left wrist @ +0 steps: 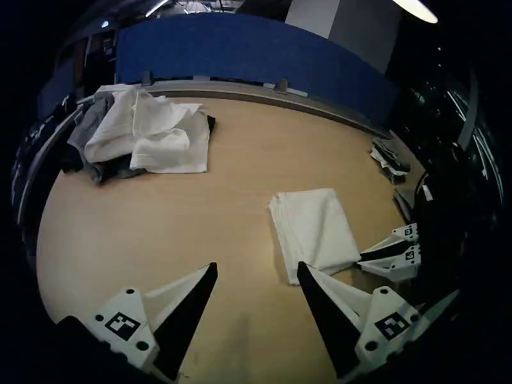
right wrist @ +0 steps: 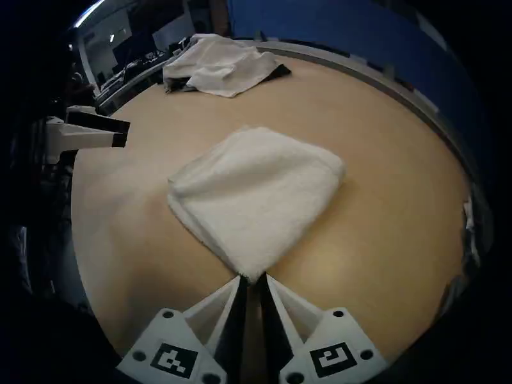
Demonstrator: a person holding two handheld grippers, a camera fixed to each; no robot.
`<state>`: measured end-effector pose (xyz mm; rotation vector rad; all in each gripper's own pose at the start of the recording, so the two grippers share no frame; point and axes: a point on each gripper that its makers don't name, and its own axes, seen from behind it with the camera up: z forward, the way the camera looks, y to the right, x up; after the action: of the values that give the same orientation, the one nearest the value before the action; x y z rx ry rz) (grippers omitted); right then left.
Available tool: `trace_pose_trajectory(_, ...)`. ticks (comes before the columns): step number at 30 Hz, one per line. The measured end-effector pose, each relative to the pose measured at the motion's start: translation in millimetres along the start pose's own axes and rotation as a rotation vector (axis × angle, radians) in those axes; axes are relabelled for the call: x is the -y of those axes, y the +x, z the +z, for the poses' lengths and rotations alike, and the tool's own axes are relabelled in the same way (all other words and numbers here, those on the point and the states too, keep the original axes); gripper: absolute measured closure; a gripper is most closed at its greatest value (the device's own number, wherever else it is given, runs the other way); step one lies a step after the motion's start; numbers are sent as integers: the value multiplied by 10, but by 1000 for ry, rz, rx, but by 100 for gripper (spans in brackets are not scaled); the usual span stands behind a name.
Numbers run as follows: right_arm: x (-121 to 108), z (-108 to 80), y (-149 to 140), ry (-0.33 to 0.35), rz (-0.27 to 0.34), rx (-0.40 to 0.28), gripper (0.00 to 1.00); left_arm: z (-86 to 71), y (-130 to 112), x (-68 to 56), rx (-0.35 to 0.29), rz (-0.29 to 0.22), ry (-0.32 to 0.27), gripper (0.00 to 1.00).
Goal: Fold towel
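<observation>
Towel (left wrist: pixel 313 230) (right wrist: pixel 256 192): white, folded into a thick rectangular pad of several layers, lying flat on the wooden table (left wrist: pixel 192 211) (right wrist: pixel 384 211) toward the right of the left gripper view and at the centre of the right gripper view. Left tool (left wrist: pixel 256 265): fingers spread wide, holding nothing; bare table shows between them and the tip of its right-hand finger overlaps the near edge of the towel in its own view. In the right gripper view the left tool (right wrist: pixel 125 133) stands off at the left, apart from the towel. Right tool (right wrist: pixel 253 281): fingers drawn almost together, with a narrow slit between them, and the near corner of the towel sits right at the tips; whether the corner is actually pinched cannot be told. The left gripper view places the right tool (left wrist: pixel 365 256) at that same corner, low over the table. Other items: a loose pile of white and grey cloths (left wrist: pixel 147 134) (right wrist: pixel 217 64) at the far side of the table, well apart from the towel; a blue partition (left wrist: pixel 256 51) (right wrist: pixel 358 32) along the far edge; a few small grey cloths (left wrist: pixel 390 157) at the table's right rim.
</observation>
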<state>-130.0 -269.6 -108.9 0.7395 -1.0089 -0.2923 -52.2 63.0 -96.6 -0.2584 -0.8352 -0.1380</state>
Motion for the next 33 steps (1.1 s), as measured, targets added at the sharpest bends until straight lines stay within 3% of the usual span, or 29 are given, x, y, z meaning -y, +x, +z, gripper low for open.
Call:
trace_pose_trajectory(9,-2,-45,55,-11,-18,-25,95,0,-15,19,0,-1,3,7)
trace_pose_trajectory(20,-40,-210,314,-30,-31,-110,95,-18,30,20,-5,2,4,7)
trace_pose_trajectory(33,-75,-735,1010,-72,-83,-316,95,-49,94,-16,-19,8,4,7)
